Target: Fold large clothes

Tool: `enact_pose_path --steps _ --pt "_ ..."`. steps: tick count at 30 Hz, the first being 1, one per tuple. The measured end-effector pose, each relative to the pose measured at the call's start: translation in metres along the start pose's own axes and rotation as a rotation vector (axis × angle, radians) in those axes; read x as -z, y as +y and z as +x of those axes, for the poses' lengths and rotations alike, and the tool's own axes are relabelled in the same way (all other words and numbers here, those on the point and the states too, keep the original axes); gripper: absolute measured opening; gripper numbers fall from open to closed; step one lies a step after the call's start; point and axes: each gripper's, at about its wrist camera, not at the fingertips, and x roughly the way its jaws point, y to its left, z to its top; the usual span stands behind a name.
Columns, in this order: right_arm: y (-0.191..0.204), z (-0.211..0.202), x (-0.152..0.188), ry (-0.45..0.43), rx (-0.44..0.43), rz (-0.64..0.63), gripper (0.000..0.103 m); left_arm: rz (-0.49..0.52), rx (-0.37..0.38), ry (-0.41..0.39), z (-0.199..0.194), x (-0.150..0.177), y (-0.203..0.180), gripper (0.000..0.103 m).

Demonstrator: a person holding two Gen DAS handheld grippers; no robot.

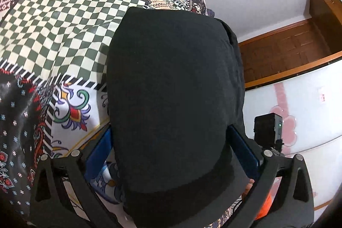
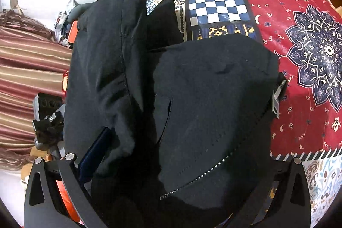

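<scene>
A black zip-up jacket (image 1: 171,82) fills the left wrist view, draped over the patterned cloth (image 1: 55,20). My left gripper (image 1: 171,142) has its blue pads (image 1: 245,151) on either side of a thick fold of the jacket. In the right wrist view the jacket (image 2: 213,99) lies bunched, with its silver zipper (image 2: 205,172) running diagonally and the zipper pull (image 2: 276,99) at the right edge. My right gripper (image 2: 171,153) is buried in the fabric; only its left blue pad (image 2: 94,151) shows, pressed against the cloth. The right pad is hidden.
The patchwork cloth (image 2: 299,57) covers the surface, red and checkered. A striped curtain (image 2: 27,78) hangs at left in the right wrist view. A wooden door frame (image 1: 288,52) and white cabinet (image 1: 299,110) stand to the right in the left wrist view. A black camera block (image 1: 268,127) sits beside the left gripper.
</scene>
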Motion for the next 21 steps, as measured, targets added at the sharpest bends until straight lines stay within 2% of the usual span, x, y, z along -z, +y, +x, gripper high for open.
enact_pose_path --steps 2,4,6,7,9,12,17,21 --pt "0.002 -0.001 0.001 -0.006 -0.003 -0.002 0.102 -0.006 0.005 0.017 0.002 -0.004 -0.001 0.103" --pt "0.007 -0.005 0.003 -0.02 -0.013 -0.021 0.093 0.006 -0.003 0.01 0.002 -0.004 -0.006 0.101" --pt "0.015 -0.01 0.003 -0.029 -0.017 -0.042 0.075 0.031 -0.02 -0.005 -0.002 -0.003 -0.008 0.097" --pt "0.017 -0.013 0.002 -0.034 -0.008 -0.05 0.072 0.05 -0.033 -0.017 -0.006 -0.001 -0.013 0.096" --pt "0.025 -0.019 0.005 -0.05 0.007 -0.084 0.056 0.086 -0.061 -0.036 -0.012 0.002 -0.022 0.094" --pt "0.036 -0.029 0.007 -0.065 0.0 -0.104 0.039 0.145 -0.077 -0.074 -0.027 0.004 -0.038 0.093" --pt "0.067 -0.04 0.007 -0.099 0.014 -0.155 0.037 0.224 -0.085 -0.143 -0.066 0.003 -0.058 0.092" --pt "0.097 -0.043 0.0 -0.136 0.005 -0.206 0.037 0.255 -0.084 -0.213 -0.1 -0.01 -0.065 0.092"
